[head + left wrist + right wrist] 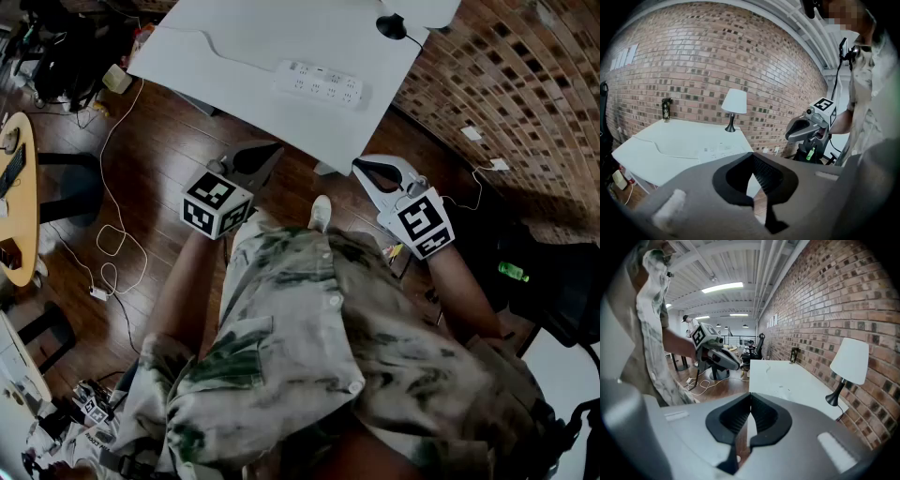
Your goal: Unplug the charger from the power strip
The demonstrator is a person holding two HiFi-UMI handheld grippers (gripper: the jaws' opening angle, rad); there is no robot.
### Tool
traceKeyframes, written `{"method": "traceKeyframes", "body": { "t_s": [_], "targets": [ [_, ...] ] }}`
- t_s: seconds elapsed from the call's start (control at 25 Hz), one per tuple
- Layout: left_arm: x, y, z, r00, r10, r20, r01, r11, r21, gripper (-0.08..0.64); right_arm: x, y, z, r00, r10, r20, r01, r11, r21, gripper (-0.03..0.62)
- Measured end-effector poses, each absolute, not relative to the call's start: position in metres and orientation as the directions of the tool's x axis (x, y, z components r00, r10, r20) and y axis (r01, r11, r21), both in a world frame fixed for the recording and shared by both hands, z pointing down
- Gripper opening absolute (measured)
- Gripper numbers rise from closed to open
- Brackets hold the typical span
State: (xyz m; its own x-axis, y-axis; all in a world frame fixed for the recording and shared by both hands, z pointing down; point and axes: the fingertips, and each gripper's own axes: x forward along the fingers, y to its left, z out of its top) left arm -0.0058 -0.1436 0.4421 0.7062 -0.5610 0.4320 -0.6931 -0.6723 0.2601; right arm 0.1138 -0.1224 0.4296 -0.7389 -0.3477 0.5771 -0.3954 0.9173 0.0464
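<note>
- jaws of the left gripper (752, 155): pressed together at the tips, nothing between them.
- jaws of the right gripper (750, 395): closed pad to pad, likewise empty.
- both grippers: held side by side in front of the person's patterned shirt (309, 319), over the wooden floor (159, 141), just short of the near table edge, tilted downward.
- power strip (319, 82): white, lying flat on the white table (234, 47), toward its far right part, well apart from both grippers; whether anything is plugged into it is too small to tell.
- lamp (734, 105): white shade, dark stem and base, standing at the table's corner beside the brick wall (506, 84), near the strip.
- dark bottle (666, 109): upright at the table's far corner against the wall.
- white cable (112, 244): looped loosely on the floor to the left of the table.
</note>
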Motion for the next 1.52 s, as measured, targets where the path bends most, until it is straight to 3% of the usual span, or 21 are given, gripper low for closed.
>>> {"method": "traceKeyframes", "body": {
  "t_s": [0.28,0.64,1.08,1.52],
  "targets": [
    [0.0,-0.242,0.492,0.716,-0.463,0.523,-0.643,-0.73,0.234,0.002,0.097,-0.203,0.469,-0.691,-0.31,0.653,-0.374,0.927,0.045,0.052],
    [0.012,-0.329,0.576,0.76,-0.246,0.601,-0.49,-0.825,0.282,0.0,0.065,-0.29,0.522,-0.523,-0.276,0.807,-0.361,0.929,0.084,0.074],
    [0.031,-0.344,0.615,0.735,-0.034,0.677,-0.301,-0.911,0.281,0.0,0.045,-0.339,0.579,-0.387,-0.16,0.908,-0.243,0.968,0.067,0.121],
    [0.028,-0.341,0.618,0.732,0.066,0.678,-0.271,-0.885,0.379,-0.002,0.03,-0.336,0.606,-0.298,0.003,0.955,-0.142,0.989,-0.048,0.109]
  ]
}}
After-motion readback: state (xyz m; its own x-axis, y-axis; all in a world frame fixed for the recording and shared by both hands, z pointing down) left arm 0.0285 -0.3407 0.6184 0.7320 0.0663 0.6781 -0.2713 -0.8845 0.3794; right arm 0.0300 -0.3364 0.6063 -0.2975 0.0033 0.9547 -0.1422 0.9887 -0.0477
